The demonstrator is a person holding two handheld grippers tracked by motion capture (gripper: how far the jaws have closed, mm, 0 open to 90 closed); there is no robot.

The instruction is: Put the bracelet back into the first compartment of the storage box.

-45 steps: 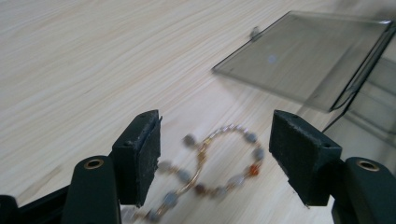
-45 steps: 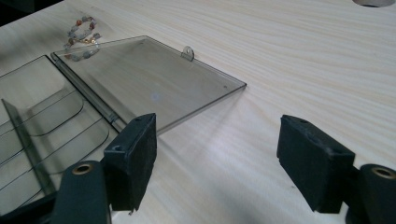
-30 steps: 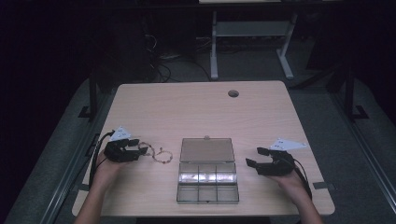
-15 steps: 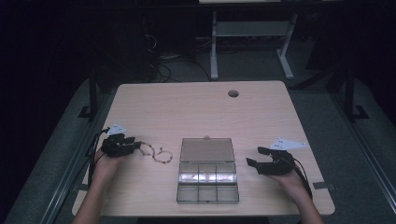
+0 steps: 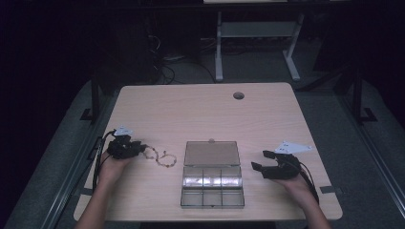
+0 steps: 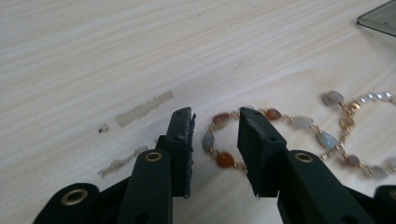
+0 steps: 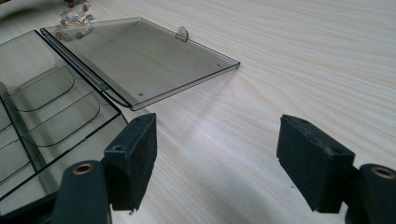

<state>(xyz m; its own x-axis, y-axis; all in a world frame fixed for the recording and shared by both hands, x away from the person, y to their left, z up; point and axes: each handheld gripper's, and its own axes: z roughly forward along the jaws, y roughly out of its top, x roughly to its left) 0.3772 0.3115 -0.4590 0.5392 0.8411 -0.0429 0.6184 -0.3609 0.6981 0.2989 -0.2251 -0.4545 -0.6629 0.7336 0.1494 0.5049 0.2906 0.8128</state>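
A beaded bracelet (image 5: pixel 161 158) with orange, grey and gold beads lies on the wooden table, left of a clear compartment box (image 5: pixel 212 199). My left gripper (image 5: pixel 139 149) sits low at the bracelet's left end. In the left gripper view the bracelet (image 6: pixel 301 123) curls so that its end loop lies between the jaws of my left gripper (image 6: pixel 215 123). These jaws have just been closing; a small gap still shows on each side of the beads. My right gripper (image 5: pixel 261 160) rests open on the table right of the box, and the right gripper (image 7: pixel 219 140) has nothing between its jaws.
The box's lid (image 7: pixel 140 60) lies flat open on the far side, with a small latch tab at its edge. The box's compartments (image 7: pixel 46 107) look empty. A round cable hole (image 5: pixel 238 95) sits near the table's far edge. Cables trail from both grippers.
The left gripper's jaws have narrowed around the bracelet's end, and the left hand has shifted slightly. The right hand and the box have stayed put.
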